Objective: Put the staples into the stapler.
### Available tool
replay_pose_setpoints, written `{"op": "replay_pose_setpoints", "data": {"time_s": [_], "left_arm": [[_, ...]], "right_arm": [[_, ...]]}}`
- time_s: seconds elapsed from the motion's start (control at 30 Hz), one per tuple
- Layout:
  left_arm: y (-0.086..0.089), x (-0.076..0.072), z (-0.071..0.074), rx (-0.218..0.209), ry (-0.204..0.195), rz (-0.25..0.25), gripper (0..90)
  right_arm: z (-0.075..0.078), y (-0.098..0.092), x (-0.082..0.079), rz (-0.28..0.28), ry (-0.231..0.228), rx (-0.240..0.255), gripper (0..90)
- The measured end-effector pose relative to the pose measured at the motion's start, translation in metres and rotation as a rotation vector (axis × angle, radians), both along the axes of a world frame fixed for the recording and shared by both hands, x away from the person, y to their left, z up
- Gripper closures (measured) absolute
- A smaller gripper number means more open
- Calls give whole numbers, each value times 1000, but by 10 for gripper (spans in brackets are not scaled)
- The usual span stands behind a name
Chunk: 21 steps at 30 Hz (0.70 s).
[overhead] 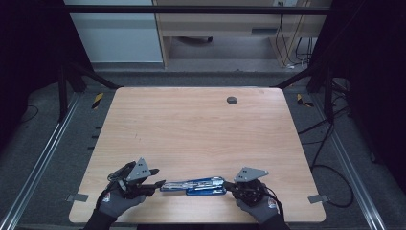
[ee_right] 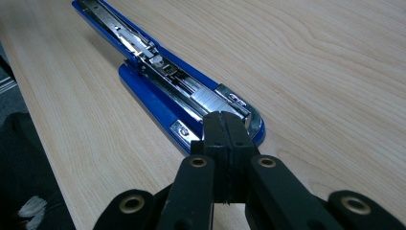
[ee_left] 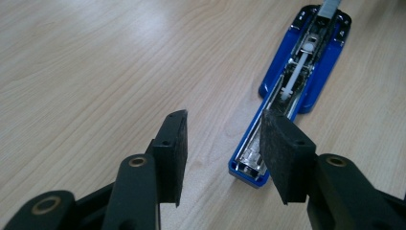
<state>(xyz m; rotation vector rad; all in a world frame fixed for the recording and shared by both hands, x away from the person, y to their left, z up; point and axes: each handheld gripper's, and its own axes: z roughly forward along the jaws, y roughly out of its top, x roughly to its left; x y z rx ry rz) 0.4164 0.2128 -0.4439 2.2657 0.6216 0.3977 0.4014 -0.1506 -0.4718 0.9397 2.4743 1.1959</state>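
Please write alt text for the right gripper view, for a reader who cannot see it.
A blue stapler lies opened flat on a wooden table, its metal staple track facing up. The shut black jaws of the right hand-held gripper sit at its near end.

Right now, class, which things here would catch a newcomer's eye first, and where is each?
A blue stapler, swung fully open with its metal staple channel bared, lies flat near the front edge of the pale wooden table. The left gripper stands at one end with jaws apart, the right gripper at the other, jaws pressed together.
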Motion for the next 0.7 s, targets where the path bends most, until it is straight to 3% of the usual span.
{"op": "replay_pose_setpoints", "data": {"time_s": [0.7], "left_arm": [[-3,-3,-8,34,34,-66,493]], "right_arm": [[-3,10,-5,22,11,1,900]]}}
